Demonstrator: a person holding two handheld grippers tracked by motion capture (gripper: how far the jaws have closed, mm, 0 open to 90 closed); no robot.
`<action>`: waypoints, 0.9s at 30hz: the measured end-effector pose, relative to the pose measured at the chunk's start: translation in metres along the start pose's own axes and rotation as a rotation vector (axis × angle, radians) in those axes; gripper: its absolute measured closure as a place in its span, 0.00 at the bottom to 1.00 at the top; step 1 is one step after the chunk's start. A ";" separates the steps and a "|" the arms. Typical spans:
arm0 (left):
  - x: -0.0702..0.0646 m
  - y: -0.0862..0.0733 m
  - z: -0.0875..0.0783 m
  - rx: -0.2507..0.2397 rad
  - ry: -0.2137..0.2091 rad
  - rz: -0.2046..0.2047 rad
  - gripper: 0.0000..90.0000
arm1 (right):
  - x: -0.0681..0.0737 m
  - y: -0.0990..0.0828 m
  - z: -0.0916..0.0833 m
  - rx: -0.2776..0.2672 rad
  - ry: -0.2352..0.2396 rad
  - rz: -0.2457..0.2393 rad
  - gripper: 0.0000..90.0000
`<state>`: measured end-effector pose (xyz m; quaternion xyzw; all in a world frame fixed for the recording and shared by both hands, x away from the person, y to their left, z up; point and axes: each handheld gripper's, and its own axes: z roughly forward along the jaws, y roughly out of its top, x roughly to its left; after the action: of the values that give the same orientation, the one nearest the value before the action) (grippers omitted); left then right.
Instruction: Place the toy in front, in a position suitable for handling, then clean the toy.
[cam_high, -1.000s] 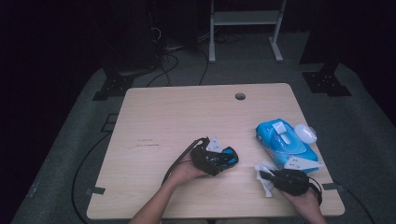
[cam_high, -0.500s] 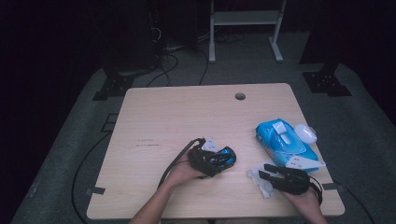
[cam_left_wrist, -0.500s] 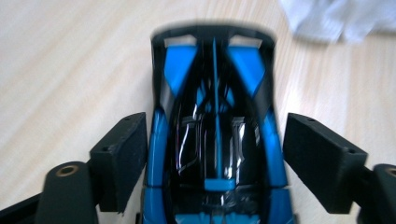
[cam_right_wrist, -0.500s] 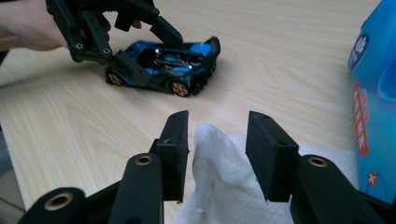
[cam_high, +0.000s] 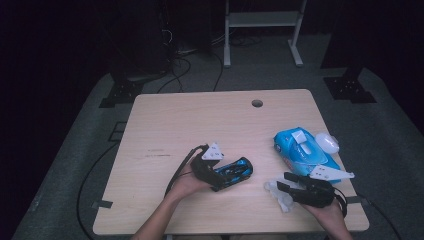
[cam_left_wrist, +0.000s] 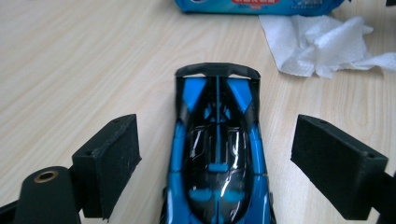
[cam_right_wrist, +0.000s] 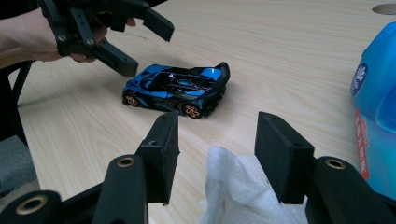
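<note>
Here the toy car lies lengthwise between the left tongs' parted jaws.

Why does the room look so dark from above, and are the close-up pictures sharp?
High view: the table is lit while the floor and room around it fall nearly black, and the picture is soft. Left gripper view: the toy car is crisp, with glare streaks on its dark canopy. Right gripper view: the car is sharp, but the wipe between the near jaws is slightly blurred.
</note>
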<state>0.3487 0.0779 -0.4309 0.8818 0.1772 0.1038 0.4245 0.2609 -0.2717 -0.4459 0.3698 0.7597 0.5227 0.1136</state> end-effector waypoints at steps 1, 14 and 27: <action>0.001 -0.001 -0.004 -0.006 0.005 -0.003 0.16 | 0.000 0.000 0.000 0.001 0.000 -0.003 0.53; 0.002 -0.019 -0.046 -0.089 0.067 -0.051 0.13 | 0.001 0.003 -0.002 -0.012 0.004 0.001 0.47; 0.005 -0.047 -0.074 -0.134 0.100 -0.121 0.11 | 0.003 0.002 -0.003 -0.005 0.004 -0.002 0.45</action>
<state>0.3177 0.1594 -0.4216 0.8330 0.2436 0.1336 0.4785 0.2581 -0.2713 -0.4425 0.3678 0.7590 0.5251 0.1136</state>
